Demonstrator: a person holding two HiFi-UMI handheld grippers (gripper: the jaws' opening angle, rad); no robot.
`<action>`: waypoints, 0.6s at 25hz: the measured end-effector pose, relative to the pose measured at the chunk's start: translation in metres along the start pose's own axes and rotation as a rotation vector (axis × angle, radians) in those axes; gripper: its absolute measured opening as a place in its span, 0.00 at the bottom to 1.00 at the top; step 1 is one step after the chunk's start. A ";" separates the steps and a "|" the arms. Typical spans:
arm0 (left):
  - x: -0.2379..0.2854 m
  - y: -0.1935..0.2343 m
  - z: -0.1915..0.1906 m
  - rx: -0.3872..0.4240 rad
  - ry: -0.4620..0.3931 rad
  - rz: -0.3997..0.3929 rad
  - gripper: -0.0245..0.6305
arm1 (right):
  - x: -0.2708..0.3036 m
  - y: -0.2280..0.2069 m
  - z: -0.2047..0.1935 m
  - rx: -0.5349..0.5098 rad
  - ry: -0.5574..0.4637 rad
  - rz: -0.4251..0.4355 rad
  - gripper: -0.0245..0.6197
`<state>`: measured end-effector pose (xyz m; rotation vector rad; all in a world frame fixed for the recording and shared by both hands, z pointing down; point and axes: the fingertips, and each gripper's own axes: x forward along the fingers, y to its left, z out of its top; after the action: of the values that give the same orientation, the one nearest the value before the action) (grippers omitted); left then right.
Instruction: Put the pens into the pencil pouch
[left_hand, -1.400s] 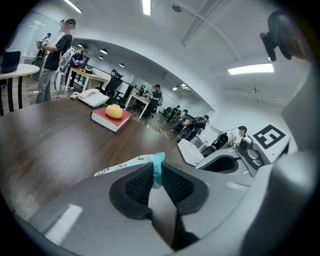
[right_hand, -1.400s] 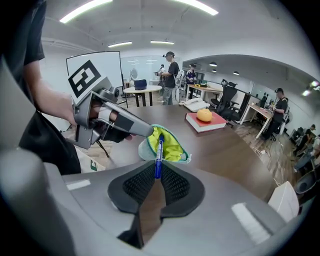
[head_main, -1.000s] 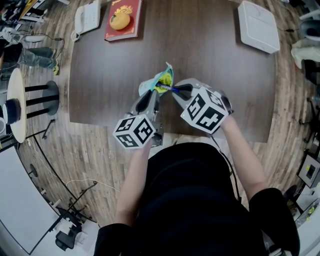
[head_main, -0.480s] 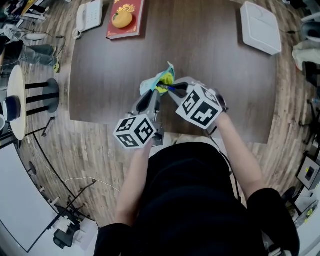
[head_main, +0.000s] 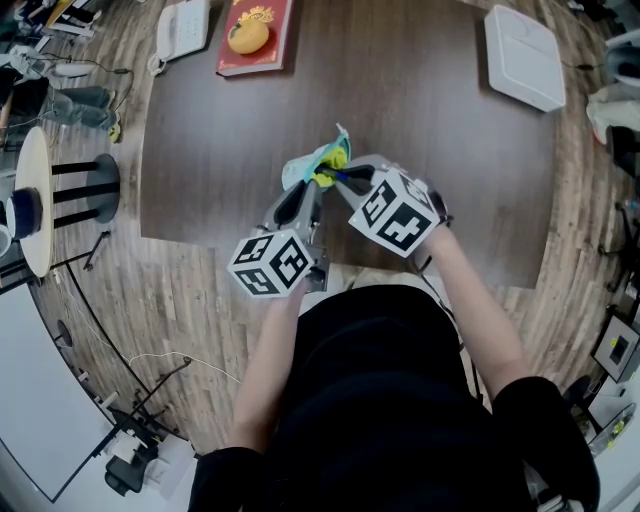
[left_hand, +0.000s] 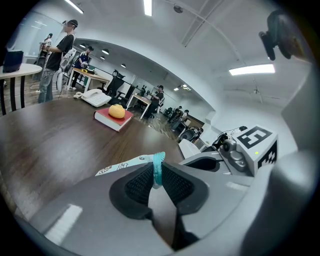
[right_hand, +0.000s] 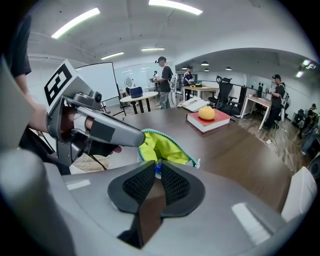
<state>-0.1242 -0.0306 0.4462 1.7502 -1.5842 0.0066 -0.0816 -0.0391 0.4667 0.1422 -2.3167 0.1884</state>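
A teal pencil pouch (head_main: 324, 160) with a yellow-green lining (right_hand: 161, 146) is held up over the near part of the dark wooden table (head_main: 430, 120), its mouth open. My left gripper (head_main: 306, 188) is shut on the pouch's teal zip edge (left_hand: 158, 169). My right gripper (head_main: 346, 178) is shut on a blue pen (right_hand: 157, 168). The pen (head_main: 337, 176) points into the pouch's mouth. Most of the pen is hidden between the pads. In the right gripper view the left gripper (right_hand: 131, 138) meets the pouch's rim at its left side.
At the table's far left corner a red book (head_main: 250, 40) has a yellow-orange fruit on it, with a white telephone (head_main: 181, 28) beside it. A flat white box (head_main: 522, 55) lies far right. A round side table (head_main: 28, 205) stands left. People stand far off in the room.
My right gripper has edged a little left toward the pouch with the pen in it. The left gripper and the pouch have kept still.
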 end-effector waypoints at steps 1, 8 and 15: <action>0.000 0.000 0.000 0.001 0.000 0.000 0.11 | 0.000 0.000 0.000 0.002 -0.002 -0.001 0.11; 0.000 0.000 0.000 0.001 0.000 -0.003 0.11 | -0.001 0.000 0.000 0.003 -0.006 0.005 0.11; 0.001 0.001 0.001 0.003 0.000 0.000 0.11 | -0.003 -0.004 -0.004 0.008 -0.001 -0.001 0.11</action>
<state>-0.1255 -0.0322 0.4463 1.7521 -1.5851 0.0096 -0.0760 -0.0423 0.4674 0.1478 -2.3167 0.1965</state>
